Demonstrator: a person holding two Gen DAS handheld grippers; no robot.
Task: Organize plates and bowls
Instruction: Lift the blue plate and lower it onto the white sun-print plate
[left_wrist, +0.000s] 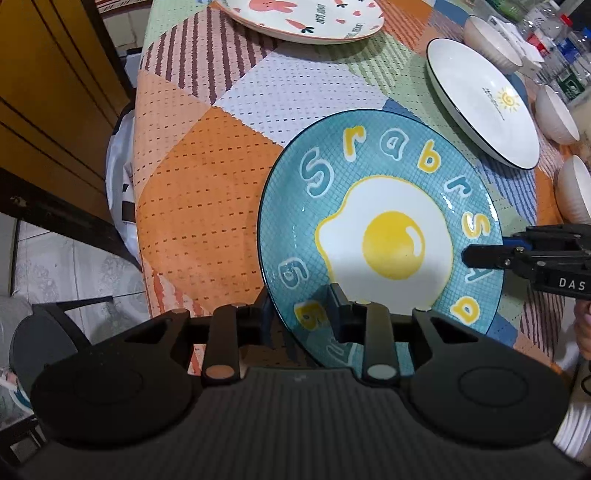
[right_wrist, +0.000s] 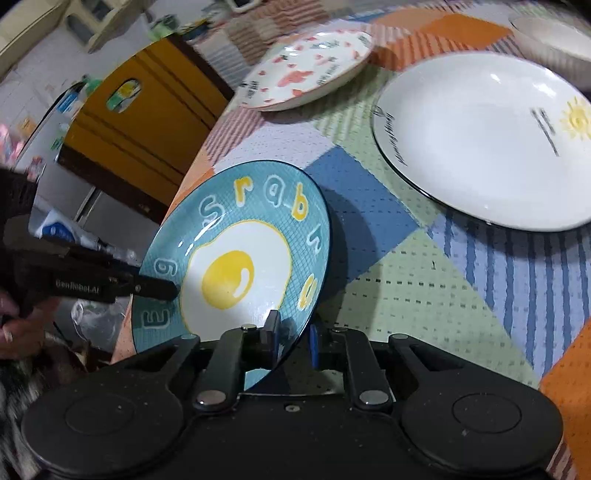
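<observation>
At the near edge of the patchwork tabletop (left_wrist: 221, 155), the egg-print plate (left_wrist: 384, 236) is clamped at its rim by both grippers, left gripper (left_wrist: 303, 314) at its six o'clock and right gripper (right_wrist: 293, 332) at three, with the white sun plate (left_wrist: 480, 99) toward one o'clock.
</observation>
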